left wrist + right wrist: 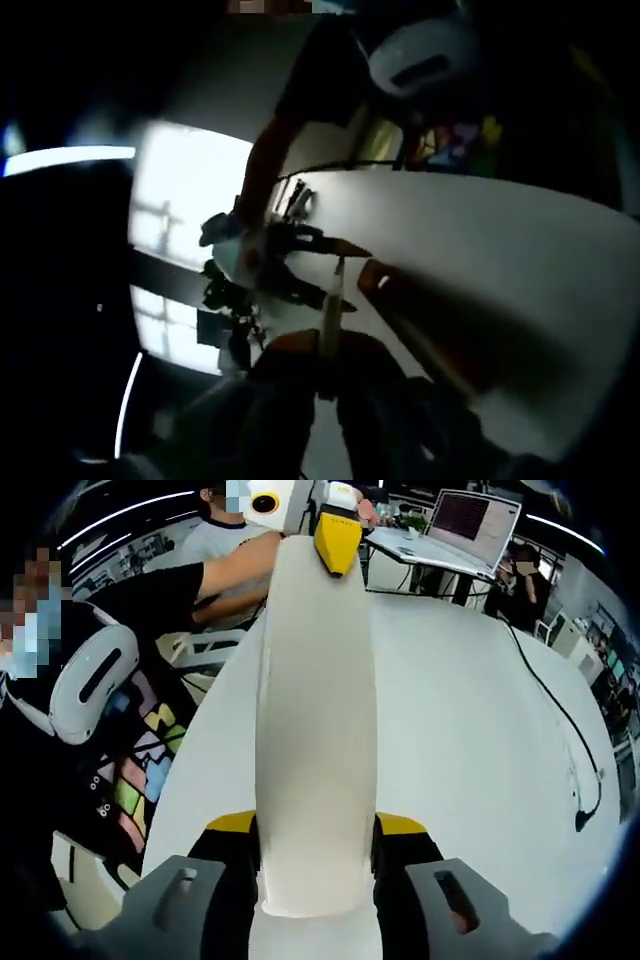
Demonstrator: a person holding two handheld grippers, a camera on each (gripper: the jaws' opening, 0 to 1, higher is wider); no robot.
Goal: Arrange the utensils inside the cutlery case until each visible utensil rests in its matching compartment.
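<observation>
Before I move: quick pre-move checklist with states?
1. Right gripper shut on case: ok.
2. Utensil between left gripper jaws, grip firm: cannot tell, view dark.
3. Case open, compartments showing: cannot tell.
4. Table bare beside case: ok.
5. Cable apart from case: ok.

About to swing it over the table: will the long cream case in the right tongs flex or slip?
Probably stiff: the cream case runs straight out from the right tongs without sagging. Its surface looks smooth, so it may slide in the grip. Held near one end, its length will likely lever against you.
</observation>
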